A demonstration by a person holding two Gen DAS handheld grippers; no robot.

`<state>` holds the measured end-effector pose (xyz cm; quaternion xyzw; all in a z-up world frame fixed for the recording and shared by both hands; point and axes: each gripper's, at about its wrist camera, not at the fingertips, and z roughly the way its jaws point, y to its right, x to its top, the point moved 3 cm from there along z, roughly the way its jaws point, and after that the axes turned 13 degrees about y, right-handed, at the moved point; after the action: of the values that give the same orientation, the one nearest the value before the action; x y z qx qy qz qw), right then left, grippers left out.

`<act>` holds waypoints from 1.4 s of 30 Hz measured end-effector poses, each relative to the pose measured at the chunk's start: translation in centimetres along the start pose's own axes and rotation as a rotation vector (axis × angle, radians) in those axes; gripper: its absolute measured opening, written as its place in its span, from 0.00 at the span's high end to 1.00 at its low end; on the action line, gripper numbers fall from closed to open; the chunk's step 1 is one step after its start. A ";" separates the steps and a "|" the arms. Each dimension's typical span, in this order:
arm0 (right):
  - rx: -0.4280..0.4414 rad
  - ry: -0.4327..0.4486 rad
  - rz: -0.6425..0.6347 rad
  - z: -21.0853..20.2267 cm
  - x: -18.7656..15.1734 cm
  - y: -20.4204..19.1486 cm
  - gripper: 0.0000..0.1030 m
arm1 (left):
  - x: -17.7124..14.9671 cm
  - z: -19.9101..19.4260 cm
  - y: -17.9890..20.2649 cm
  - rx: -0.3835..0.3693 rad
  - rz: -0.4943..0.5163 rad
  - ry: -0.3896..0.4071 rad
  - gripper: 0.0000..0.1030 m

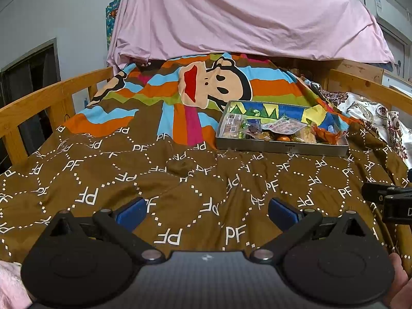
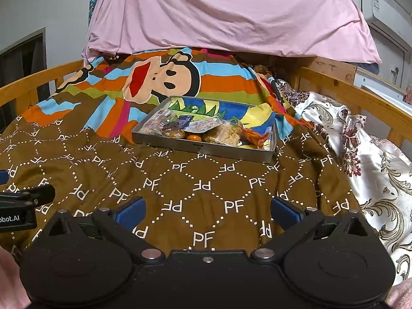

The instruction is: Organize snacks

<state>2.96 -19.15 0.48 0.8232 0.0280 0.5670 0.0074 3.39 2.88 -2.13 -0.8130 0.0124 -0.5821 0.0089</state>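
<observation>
Right now both grippers hang low over a brown bed cover (image 1: 195, 180) with white "PF" letters on it. Far ahead on that cover sits a flat grey metal tray (image 1: 280, 149) with low walls. Small wrapped snacks (image 1: 267, 130) fill its near half, all in a jumble, with a little round orange thing (image 2: 193, 137) near the front wall. The tray's far half shows a bright picture on its floor.

The left gripper (image 1: 207, 212) has its blue-tipped jaws spread wide with nothing between them. The tray lies well ahead of it and off to the right.

The right gripper (image 2: 208, 211) is wide apart too, and it holds nothing. The tray lies well ahead of these jaws, nearly straight in front.

A big cartoon monkey face (image 2: 164, 79) is printed on the cover behind the tray. A flowery white cloth (image 2: 373, 159) is bunched up on the right.
</observation>
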 end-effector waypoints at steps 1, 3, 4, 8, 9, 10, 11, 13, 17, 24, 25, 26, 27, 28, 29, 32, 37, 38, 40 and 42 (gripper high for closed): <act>0.000 0.000 0.000 0.0 0.0 0.0 0.01 | 0.0 0.0 0.0 0.000 0.000 0.000 0.00; 0.000 0.000 -0.001 0.0 0.0 0.0 0.01 | 0.0 0.0 0.0 0.000 0.001 0.000 0.00; 0.001 0.000 0.000 0.0 0.0 0.0 0.01 | -0.1 0.0 0.0 0.001 0.001 0.000 0.00; 0.000 0.000 -0.001 0.0 0.0 0.0 0.01 | -0.1 0.0 0.0 0.000 0.001 -0.001 0.00; 0.000 -0.001 -0.001 0.0 0.0 0.0 0.01 | 0.0 0.0 0.0 0.000 0.001 -0.001 0.00; 0.000 -0.001 -0.001 0.0 0.0 0.0 0.01 | -0.1 0.0 0.0 0.000 0.001 -0.001 0.00; 0.000 -0.003 -0.002 0.0 0.0 0.0 0.01 | -0.1 0.0 0.0 0.000 0.001 -0.001 0.00; 0.000 -0.005 -0.003 0.1 -0.2 0.0 0.01 | -0.1 0.0 0.0 0.000 0.001 -0.002 0.00; 0.000 -0.006 -0.005 0.0 -0.3 0.0 0.01 | 0.0 0.0 0.1 0.000 0.002 -0.002 0.00; 0.000 -0.006 -0.004 0.1 -0.2 -0.1 0.01 | -0.2 -0.1 -0.1 0.022 0.009 -0.004 0.00; 0.000 -0.007 -0.004 0.1 -0.2 -0.1 0.01 | -0.3 -0.2 -0.1 0.027 0.015 -0.004 0.00; 0.000 -0.007 -0.005 0.1 -0.2 -0.1 0.01 | -0.3 -0.2 -0.2 0.029 0.015 -0.004 0.00; 0.000 -0.007 -0.005 0.1 -0.2 -0.1 0.01 | -0.4 -0.3 -0.2 0.025 0.015 -0.005 0.00; 0.000 -0.007 -0.005 0.1 -0.2 -0.1 0.01 | -0.5 -0.3 -0.3 0.019 0.015 -0.008 0.00; 0.001 -0.008 -0.005 0.1 -0.2 -0.1 0.01 | -0.3 -0.2 -0.2 0.015 0.015 -0.010 0.00; 0.000 -0.009 -0.005 0.1 -0.3 -0.1 0.01 | -0.2 -0.3 -0.2 0.015 0.017 -0.010 0.00; 0.000 -0.009 -0.006 0.1 -0.3 -0.1 0.01 | -0.1 -0.4 -0.3 0.009 0.016 -0.012 0.00; 0.000 -0.009 -0.005 0.2 -0.2 -0.2 0.01 | 0.0 -0.3 -0.3 0.009 0.017 -0.012 0.00; 0.000 -0.010 -0.005 0.2 -0.3 -0.2 0.01 | 0.0 -0.2 -0.2 0.009 0.016 -0.013 0.00; 0.000 -0.010 -0.006 0.2 -0.3 -0.2 0.01 | 0.0 -0.3 -0.3 0.012 0.017 -0.014 0.00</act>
<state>3.02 -18.98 0.17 0.8259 0.0304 0.5630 0.0091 3.12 3.17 -2.08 -0.8167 0.0160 -0.5765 0.0189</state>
